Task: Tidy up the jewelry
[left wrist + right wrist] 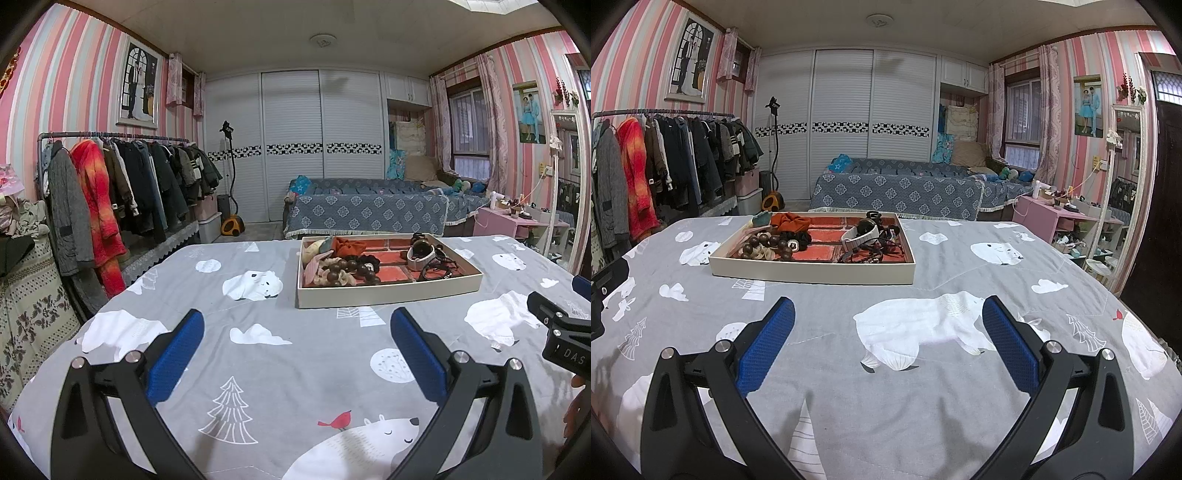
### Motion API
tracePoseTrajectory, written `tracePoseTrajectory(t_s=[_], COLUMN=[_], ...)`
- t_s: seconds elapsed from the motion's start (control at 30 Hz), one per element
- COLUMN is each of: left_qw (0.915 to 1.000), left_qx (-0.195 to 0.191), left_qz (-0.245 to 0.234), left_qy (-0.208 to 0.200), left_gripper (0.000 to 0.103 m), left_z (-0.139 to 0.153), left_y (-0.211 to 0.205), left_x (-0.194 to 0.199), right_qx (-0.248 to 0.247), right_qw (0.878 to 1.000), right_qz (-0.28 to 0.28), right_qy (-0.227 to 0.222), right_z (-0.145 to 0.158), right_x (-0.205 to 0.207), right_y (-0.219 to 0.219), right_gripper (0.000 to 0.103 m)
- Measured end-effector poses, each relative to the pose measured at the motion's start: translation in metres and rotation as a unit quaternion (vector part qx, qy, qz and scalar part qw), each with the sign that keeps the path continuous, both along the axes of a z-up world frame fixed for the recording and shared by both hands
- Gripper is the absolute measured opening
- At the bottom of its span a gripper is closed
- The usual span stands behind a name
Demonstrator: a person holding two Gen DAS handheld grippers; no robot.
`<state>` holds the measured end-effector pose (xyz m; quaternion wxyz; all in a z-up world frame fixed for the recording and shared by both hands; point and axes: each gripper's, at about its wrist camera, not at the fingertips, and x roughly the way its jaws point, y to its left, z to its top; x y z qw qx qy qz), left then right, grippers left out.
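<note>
Left wrist view: the left hand-held gripper point(295, 343) is released, holding nothing, low over the surface point(258, 369). The jewelry tray point(388, 291) sits at centre right of the frame.

Right wrist view: the right hand-held gripper point(886, 343) is likewise released; the tray point(812, 273) lies upper left of centre.

The right claw point(561, 332) is running off the picture's right edge; the tangled dark pieces point(868, 253) in the tray point(812, 275) are blurring together.

Jewelry point(354, 267) in tray point(388, 293), on bed point(295, 369).
</note>
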<state>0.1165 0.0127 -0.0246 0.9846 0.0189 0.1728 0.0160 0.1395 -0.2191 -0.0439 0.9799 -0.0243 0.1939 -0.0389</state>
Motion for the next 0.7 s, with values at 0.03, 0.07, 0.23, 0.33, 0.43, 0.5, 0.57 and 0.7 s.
tracePoseTrajectory(t_s=[0.03,0.07,0.23,0.33,0.43,0.5,0.57,0.7], left_qw=[1.0,1.0,1.0,1.0,0.9999,0.9999,0.9998,0.9997], left_qx=[0.0,0.0,0.001,0.006,0.009,0.005,0.004,0.005], left_qz=[0.0,0.001,0.001,0.005,0.012,0.015,0.018,0.02], left_qy=[0.0,0.0,0.0,0.002,0.003,0.006,0.007,0.01], left_gripper=[0.099,0.099,0.099,0.099,0.099,0.099,0.099,0.099], left_z=[-0.0001,-0.0003,-0.0006,-0.002,-0.0035,-0.0041,-0.0046,-0.0051], left_y=[0.0005,0.0009,0.0013,0.0008,0.0021,0.0038,0.0045,0.0035], left_x=[0.0003,0.0006,0.001,0.0014,0.0023,0.0032,0.0042,0.0055], right_qx=[0.0,0.0,0.0,0.0,0.005,0.003,0.002,0.002], right_qw=[1.0,1.0,1.0,1.0,1.0,1.0,1.0,1.0], right_qz=[0.0,0.0,0.001,0.0,0.001,0.003,0.003,0.003], right_qy=[0.0,0.0,0.0,-0.001,0.001,-0.001,-0.001,0.0], right_z=[0.0001,-0.0001,0.0003,0.0004,-0.0011,-0.001,-0.0013,-0.0001], right_x=[0.0,-0.0004,0.0001,0.0002,-0.0004,-0.0024,-0.0039,-0.0043], right_y=[0.0001,-0.0005,0.0002,0.0002,-0.0029,-0.0039,-0.0049,-0.0045], right_gripper=[0.099,0.099,0.099,0.099,0.099,0.099,0.099,0.099])
